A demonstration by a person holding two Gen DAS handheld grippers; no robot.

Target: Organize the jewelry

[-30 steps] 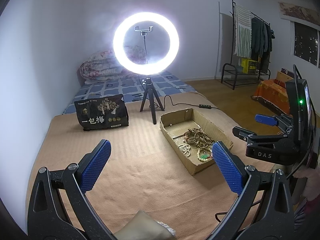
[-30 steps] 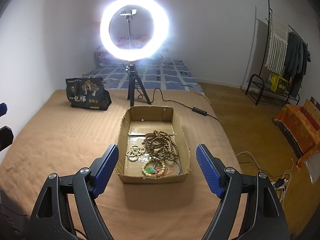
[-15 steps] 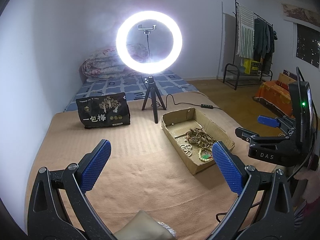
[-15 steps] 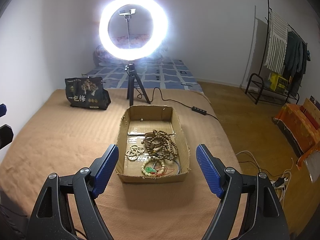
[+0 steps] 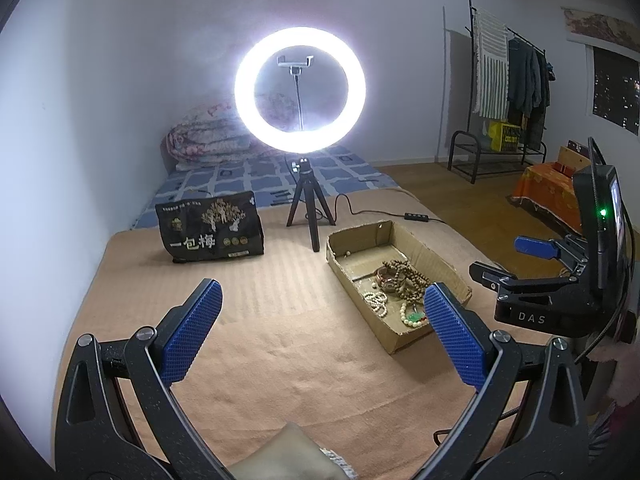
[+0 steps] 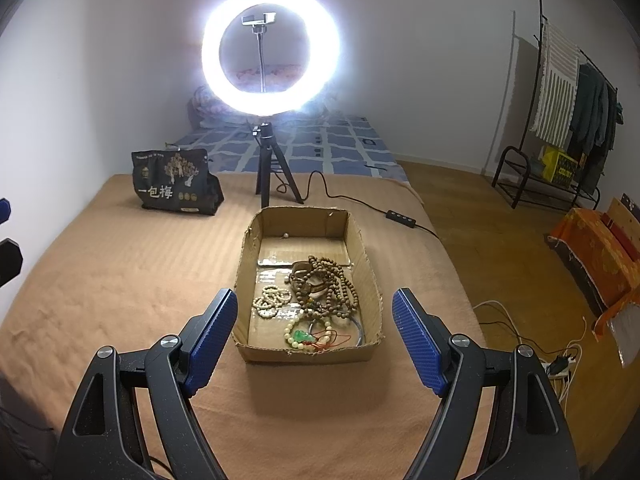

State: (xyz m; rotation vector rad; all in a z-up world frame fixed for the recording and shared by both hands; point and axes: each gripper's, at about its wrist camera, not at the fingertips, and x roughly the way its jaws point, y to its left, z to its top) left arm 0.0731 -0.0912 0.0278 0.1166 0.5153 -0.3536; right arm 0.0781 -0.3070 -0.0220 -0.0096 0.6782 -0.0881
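Observation:
A shallow cardboard box sits on the tan blanket and holds a tangle of jewelry: brown wooden bead strands, a cream bead bracelet, and a pale bracelet with a green pendant. The box also shows in the left wrist view. My right gripper is open and empty, hovering just before the box's near wall. My left gripper is open and empty, over bare blanket left of the box. The right gripper shows at the right in the left wrist view.
A lit ring light on a black tripod stands behind the box, its cable trailing right. A black snack bag stands at the back left. The bed edge drops to wooden floor on the right.
The left wrist view has shifted slightly, with the box and ring light drifting right and the bag nearer centre. The right gripper has barely moved. Both grippers stay open.

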